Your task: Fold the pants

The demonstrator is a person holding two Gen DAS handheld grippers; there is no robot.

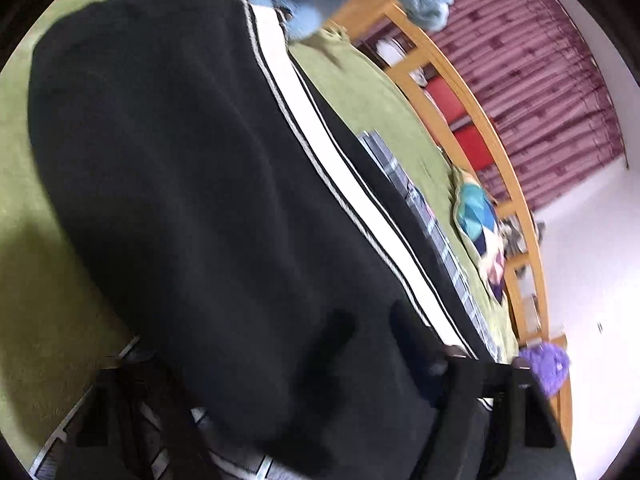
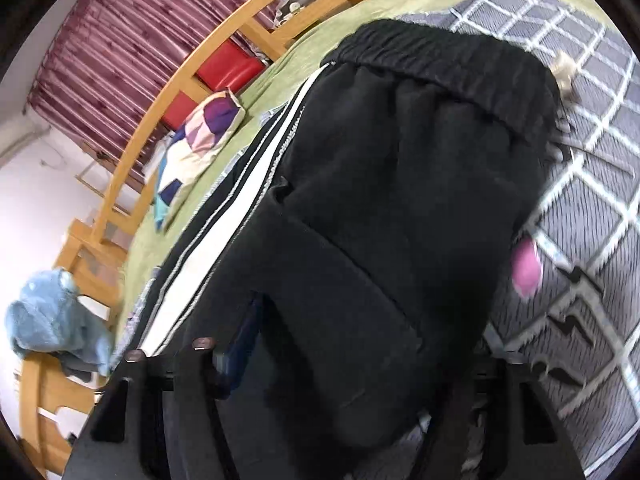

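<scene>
Black pants [image 1: 192,184] with a white side stripe [image 1: 304,128] lie on a green bed cover [image 1: 24,264]; they fill the left wrist view. In the right wrist view the pants [image 2: 400,184] show their elastic waistband [image 2: 440,64] at the far end and the stripe [image 2: 240,204] on the left. My left gripper [image 1: 372,344] is shut on a fold of the black fabric near the stripe. My right gripper [image 2: 320,344] is shut on the black fabric too; its fingers are largely buried in the cloth.
A grey checked blanket [image 2: 580,240] lies right of the pants. A patchwork pillow [image 2: 200,136], a wooden bed rail [image 2: 160,92], a light blue garment [image 2: 52,320], red boxes [image 2: 228,66] and maroon curtains [image 1: 540,80] border the bed. A purple item [image 1: 548,364] sits by the rail.
</scene>
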